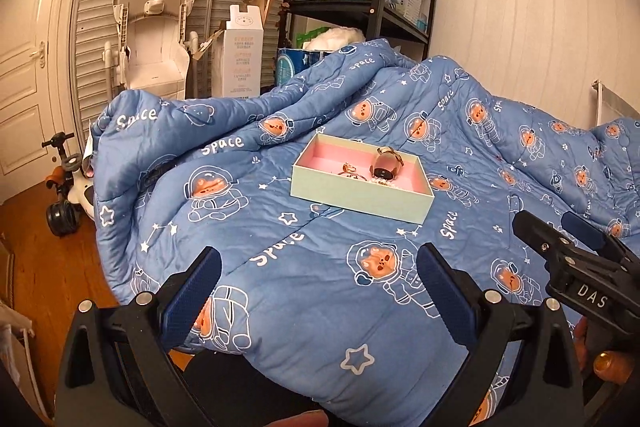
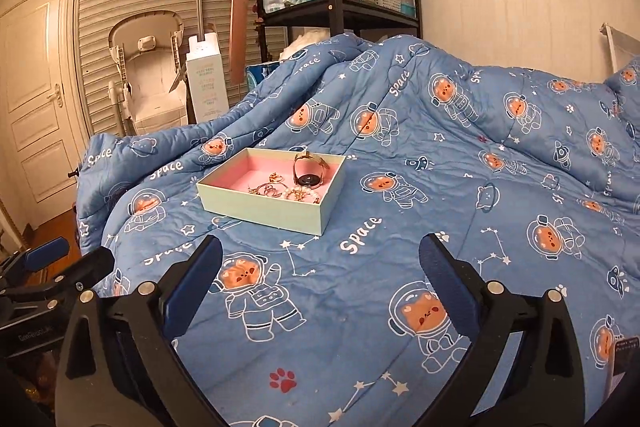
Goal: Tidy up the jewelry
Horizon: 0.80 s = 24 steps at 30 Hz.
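Inside, pink box (image 2: 276, 211) holds tangled jewelry (image 2: 280, 189).

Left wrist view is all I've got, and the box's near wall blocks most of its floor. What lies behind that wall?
Observer: A tangle of gold chains and rings with pearl beads, bunched against the near wall of the box.
Operator: How does the watch sit?
Observer: The watch is at the box's right end, with its dark dial down on the pink floor and its strap arching up.
Operator: Is the right gripper carrying anything?
Observer: No. The right gripper is open, with only the quilt showing between its fingers.
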Each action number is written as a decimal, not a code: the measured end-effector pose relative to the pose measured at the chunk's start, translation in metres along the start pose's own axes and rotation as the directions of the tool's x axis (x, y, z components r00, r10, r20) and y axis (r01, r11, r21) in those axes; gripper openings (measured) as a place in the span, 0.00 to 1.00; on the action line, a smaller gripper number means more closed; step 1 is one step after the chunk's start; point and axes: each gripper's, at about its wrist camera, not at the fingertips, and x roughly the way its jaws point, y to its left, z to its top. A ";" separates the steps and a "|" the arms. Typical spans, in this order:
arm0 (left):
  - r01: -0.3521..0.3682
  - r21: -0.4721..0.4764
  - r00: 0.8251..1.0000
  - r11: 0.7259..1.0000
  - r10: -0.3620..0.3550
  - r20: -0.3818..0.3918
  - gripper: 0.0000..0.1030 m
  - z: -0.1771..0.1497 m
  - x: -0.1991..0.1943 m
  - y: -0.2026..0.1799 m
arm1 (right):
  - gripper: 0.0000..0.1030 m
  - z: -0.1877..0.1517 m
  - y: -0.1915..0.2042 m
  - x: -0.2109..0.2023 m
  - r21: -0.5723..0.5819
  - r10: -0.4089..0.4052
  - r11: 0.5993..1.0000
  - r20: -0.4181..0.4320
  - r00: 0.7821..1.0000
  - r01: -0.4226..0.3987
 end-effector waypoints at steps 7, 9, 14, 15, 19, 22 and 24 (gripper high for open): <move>0.005 0.014 1.000 1.000 -0.005 0.011 0.93 0.001 -0.002 -0.002 | 0.94 0.000 0.007 -0.008 -0.031 0.008 1.000 0.033 0.999 -0.007; 0.002 0.015 1.000 1.000 -0.002 0.010 0.93 0.001 -0.002 -0.003 | 0.94 0.000 0.008 -0.008 -0.038 0.006 0.999 0.031 0.999 -0.005; -0.001 0.012 1.000 1.000 0.001 0.009 0.93 0.001 -0.003 -0.001 | 0.94 0.000 0.007 -0.006 -0.036 -0.001 0.999 0.021 1.000 0.002; 0.000 0.010 1.000 1.000 0.000 0.009 0.93 0.001 -0.003 -0.001 | 0.94 0.000 0.007 -0.006 -0.034 -0.001 0.999 0.019 1.000 0.002; -0.002 0.008 1.000 1.000 0.002 0.004 0.93 0.001 -0.002 0.000 | 0.94 -0.001 0.006 -0.005 -0.032 -0.007 0.999 0.020 1.000 0.008; 0.001 0.009 1.000 1.000 -0.002 0.004 0.93 0.001 -0.002 0.000 | 0.94 -0.001 0.005 -0.006 -0.028 -0.009 1.000 0.020 1.000 0.009; 0.003 0.011 1.000 1.000 -0.003 0.007 0.93 0.001 -0.003 0.000 | 0.94 -0.001 0.005 -0.006 -0.029 -0.010 1.000 0.021 1.000 0.011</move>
